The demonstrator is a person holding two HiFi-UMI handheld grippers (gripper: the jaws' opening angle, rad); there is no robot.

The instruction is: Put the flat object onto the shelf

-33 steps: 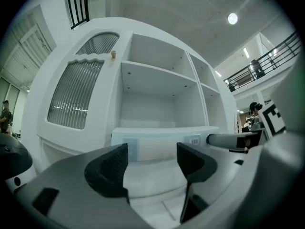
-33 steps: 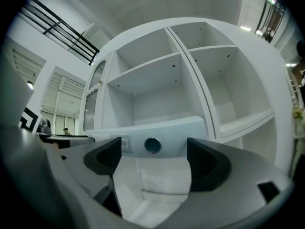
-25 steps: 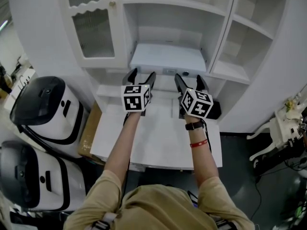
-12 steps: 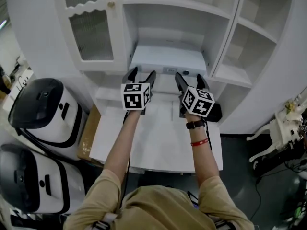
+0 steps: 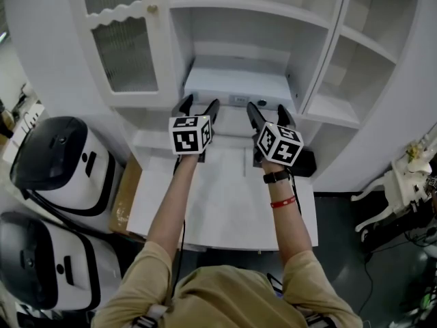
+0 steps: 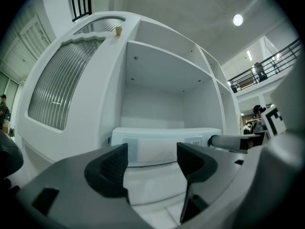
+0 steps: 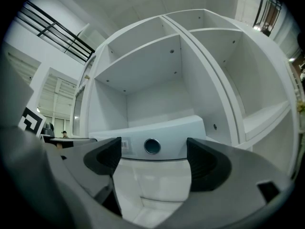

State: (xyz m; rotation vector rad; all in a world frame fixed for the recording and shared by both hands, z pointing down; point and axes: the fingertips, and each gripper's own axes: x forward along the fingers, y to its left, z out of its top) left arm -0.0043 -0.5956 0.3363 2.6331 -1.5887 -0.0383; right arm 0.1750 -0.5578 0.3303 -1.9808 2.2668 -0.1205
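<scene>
Here, flat white object [image 5: 237,86] lying in the middle shelf compartment [image 5: 198,43], left gripper [image 5: 199,104] and right gripper [image 5: 268,108] just before it, both wide open, nothing between their jaws

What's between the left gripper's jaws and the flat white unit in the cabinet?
Nothing but bare white ledge. In the left gripper view, the left gripper has its jaws open and empty, short of the flat white unit.

The head view looked steeply down at the cabinet [image 5: 246,19]; both gripper views, close in front, shared its flat box [image 6: 157,144].
</scene>
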